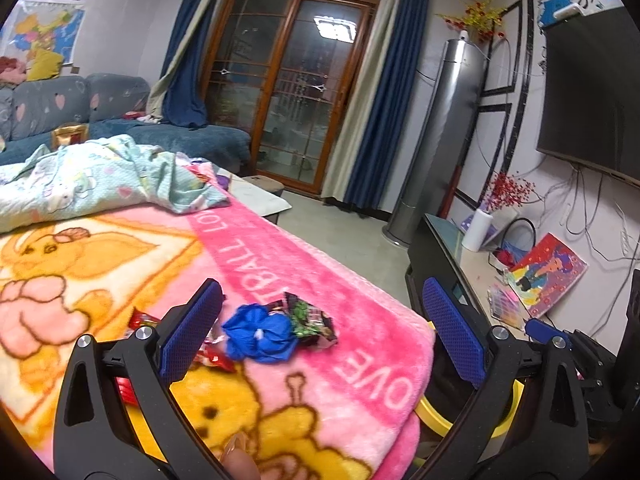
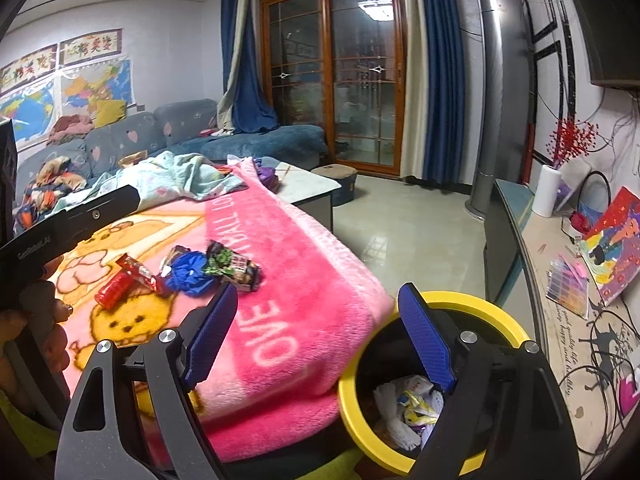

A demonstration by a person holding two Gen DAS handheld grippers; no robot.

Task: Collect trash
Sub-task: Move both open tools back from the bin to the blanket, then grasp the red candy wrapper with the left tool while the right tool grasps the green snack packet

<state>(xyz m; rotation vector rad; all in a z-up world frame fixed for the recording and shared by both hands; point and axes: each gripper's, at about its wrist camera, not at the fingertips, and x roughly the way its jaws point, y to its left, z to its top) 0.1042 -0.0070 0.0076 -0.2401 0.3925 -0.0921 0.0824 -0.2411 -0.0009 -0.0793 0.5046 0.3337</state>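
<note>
A small heap of trash lies on the pink blanket (image 1: pixel 320 280): a crumpled blue wad (image 1: pixel 260 334) (image 2: pixel 191 271), a dark green-and-purple wrapper (image 1: pixel 312 318) (image 2: pixel 234 266) and red wrappers (image 2: pixel 128 280) (image 1: pixel 138 320). My left gripper (image 1: pixel 322 318) stands open just short of the heap, the blue wad between its finger lines. My right gripper (image 2: pixel 320 320) is open too, empty, over the blanket's corner and the rim of the yellow-rimmed bin (image 2: pixel 472 304), which holds white crumpled paper (image 2: pixel 408 404). The left tool's black body (image 2: pixel 60 224) shows at the left of the right wrist view.
A crumpled pale blue cloth (image 1: pixel 100 176) lies farther back on the blanket. A sofa (image 1: pixel 120 120) stands behind, a low table (image 2: pixel 312 188) beyond the blanket. At the right runs a TV cabinet (image 2: pixel 568 280) with books and a vase. Tiled floor (image 2: pixel 400 232) lies between.
</note>
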